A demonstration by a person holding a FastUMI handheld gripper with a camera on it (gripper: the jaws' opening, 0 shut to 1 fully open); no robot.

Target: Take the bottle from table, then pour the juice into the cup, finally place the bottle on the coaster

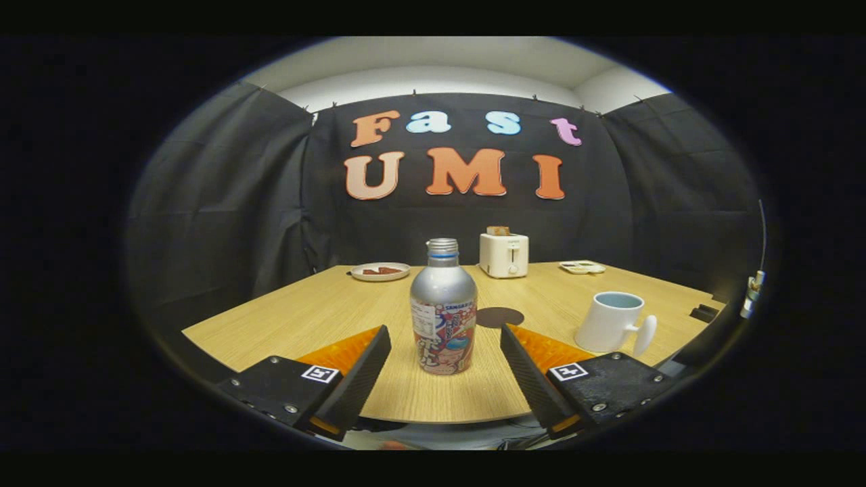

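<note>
tongs (445,338): standing wide open, gripping nothing; one finger showing each side of the bottle, clear gap on both sides.
bottle (443,311): standing upright on the table (325,304), lower centre of frame, sitting between the two fingers, cap end up. Cannot tell whether the cap is screwed on or loose.
cup (609,321): sitting right of centre, beyond the right finger, handle pointing toward the camera side, mouth up.
coaster (499,316): dark disc lying just behind the bottle, partly hidden by it, between bottle and toaster (504,255).
background: plate (380,271) sitting upper left of the table; small tray (582,267) at upper right.
step: looking like pre-grasp, bottle not yet taken.
risk 1: closing off-centre is likely pushing one finger in first and tipping the tall narrow bottle.
risk 2: smooth round body may be slipping or twisting in the tongs during the tilt.
risk 3: swinging right toward the cup could be clipping its handle.
</note>
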